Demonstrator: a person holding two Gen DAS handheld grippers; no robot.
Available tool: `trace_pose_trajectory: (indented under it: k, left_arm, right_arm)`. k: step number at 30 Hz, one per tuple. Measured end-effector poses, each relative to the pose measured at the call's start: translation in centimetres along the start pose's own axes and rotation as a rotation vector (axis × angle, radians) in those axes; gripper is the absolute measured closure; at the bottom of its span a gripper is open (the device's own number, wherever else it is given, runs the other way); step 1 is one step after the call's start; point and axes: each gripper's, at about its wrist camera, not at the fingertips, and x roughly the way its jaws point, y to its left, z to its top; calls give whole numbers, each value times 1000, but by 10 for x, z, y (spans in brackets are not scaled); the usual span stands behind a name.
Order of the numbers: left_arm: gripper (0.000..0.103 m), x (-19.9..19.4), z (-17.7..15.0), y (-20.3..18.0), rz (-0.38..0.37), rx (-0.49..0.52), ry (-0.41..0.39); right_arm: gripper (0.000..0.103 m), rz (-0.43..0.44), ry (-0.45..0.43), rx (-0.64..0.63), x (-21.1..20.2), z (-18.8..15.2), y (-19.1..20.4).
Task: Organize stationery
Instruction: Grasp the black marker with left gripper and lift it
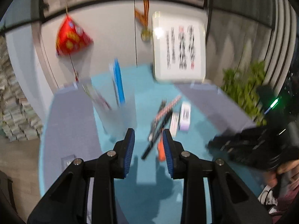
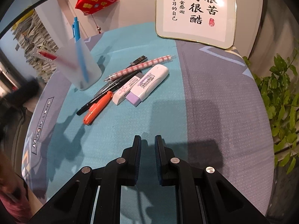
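A: Left wrist view first. What is it made of, what shape?

B: All smeared by blur. The left gripper (image 1: 148,140) has black angular arms ending in blue ribbed pads; the jaws are parted with nothing between them, so it is released. Just ahead and left of its left finger stands a frosted, translucent cup (image 1: 115,110), tall and rounded, with a blue pen (image 1: 118,82) upright inside and a reddish one (image 1: 97,97) leaning beside it.

A: And the loose stationery?

B: Ahead of the right finger, on the teal cloth mat (image 1: 142,85): a glossy orange marker (image 1: 160,151) touching that pad's outer side in the picture, a slim black pen (image 1: 157,138), a pink checked pencil (image 1: 169,106) and pale block-shaped erasers (image 1: 184,117). Far right, the right gripper (image 1: 233,145) appears as a dark blurred mass, a hand (image 1: 287,168) behind it.

A: Pose?

B: Tilted downward toward the mat, above it.

A: Right wrist view?

B: Sharp. The right gripper (image 2: 147,141) is clenched down to a narrow slit, holding nothing, angled steeply at the woven mat (image 2: 168,123). Well ahead and slightly left lies the pile: orange marker (image 2: 98,108), black pen (image 2: 110,91), pink striped pencil (image 2: 142,66), a white eraser (image 2: 127,90), a lilac-tipped one in a barcoded sleeve (image 2: 143,87), and a rounded white correction tape (image 2: 158,71). Farther left stands the frosted cup (image 2: 84,67) with the blue pen (image 2: 76,29) and a red pen (image 2: 46,54). A gold-rimmed calligraphy plaque (image 2: 196,11) leans at the far edge; leafy plant (image 2: 280,97) to the right.
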Motion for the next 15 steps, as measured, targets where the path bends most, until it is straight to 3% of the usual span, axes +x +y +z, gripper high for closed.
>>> trace_pose_trajectory:
  k: [7, 15]
  left_arm:
    - [75, 49, -16, 5, 18, 29, 119]
    - [75, 73, -18, -1, 2, 68, 172]
  right_arm:
    - [90, -17, -12, 41, -2, 7, -14]
    - [90, -13, 9, 85, 7, 11, -25]
